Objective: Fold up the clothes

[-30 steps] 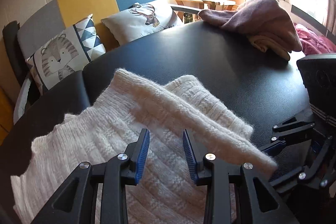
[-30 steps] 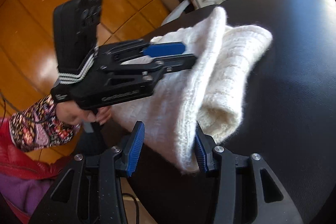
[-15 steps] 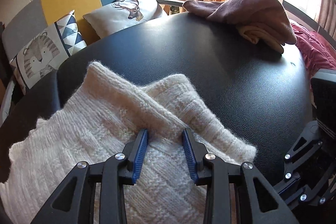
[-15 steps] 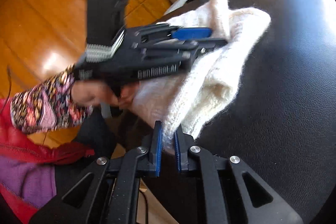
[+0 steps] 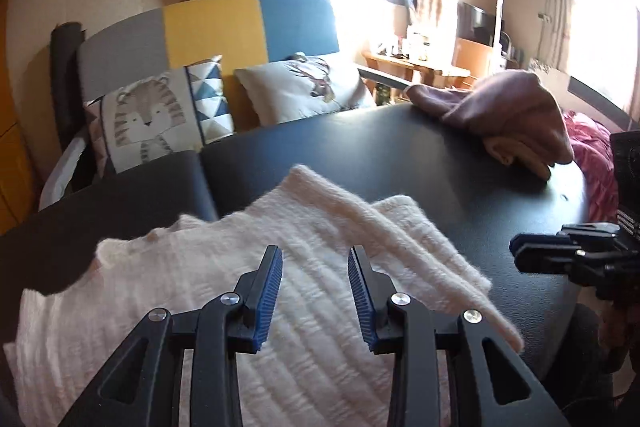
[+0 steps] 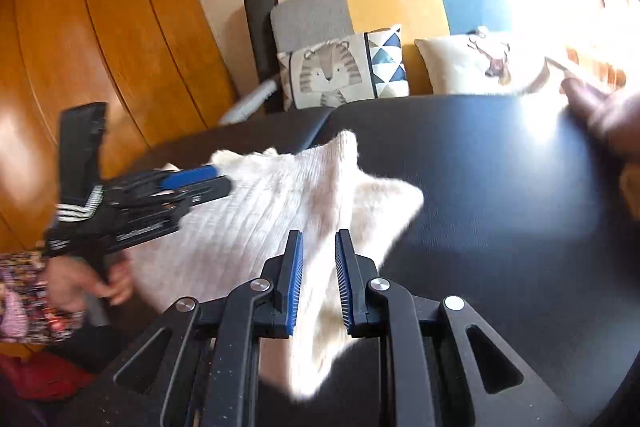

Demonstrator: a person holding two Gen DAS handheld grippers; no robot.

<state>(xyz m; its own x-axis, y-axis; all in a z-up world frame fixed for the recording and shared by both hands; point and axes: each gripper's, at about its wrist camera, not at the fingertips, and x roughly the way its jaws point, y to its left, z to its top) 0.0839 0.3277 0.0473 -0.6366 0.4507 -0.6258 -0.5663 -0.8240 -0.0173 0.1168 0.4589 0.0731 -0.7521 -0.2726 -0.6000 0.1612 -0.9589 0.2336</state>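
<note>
Right gripper (image 6: pixel 319 247), foreground of the right wrist view: jaws narrowly parted and just opened a little further. The cream ribbed-knit sweater (image 6: pixel 256 211) shows through the gap, but the pads do not appear to press on it. The left wrist view shows the tips just off the sweater's near right edge, so nothing is held.

Left gripper (image 5: pixel 315 267): jaws apart at a moderate width, poised over the middle of the sweater with no fabric pinched between the blue ribbed pads (image 5: pixel 268 291). A hand (image 6: pixel 80 279) in a patterned sleeve carries it.

The sweater lies partly folded on the black padded tabletop (image 5: pixel 400 147), with one thick layer turned over another and a ridge running diagonally across. It is judged soft, light and limp, with a fuzzy nap that the ribbed pads should catch well. The loose knit is likely to stretch and sag if lifted by a single point.

The best holds are judged to be two spread points on a doubled edge or the ribbed hem, not the flat middle. A shallow pinch may snag only the top layer.

Farther back, well apart from the sweater, a mauve garment heaped over a tan one (image 5: pixel 500 111) sits at the far edge of the table. Beyond the table stands a grey, yellow and blue panelled sofa (image 5: pixel 216 27).
</note>
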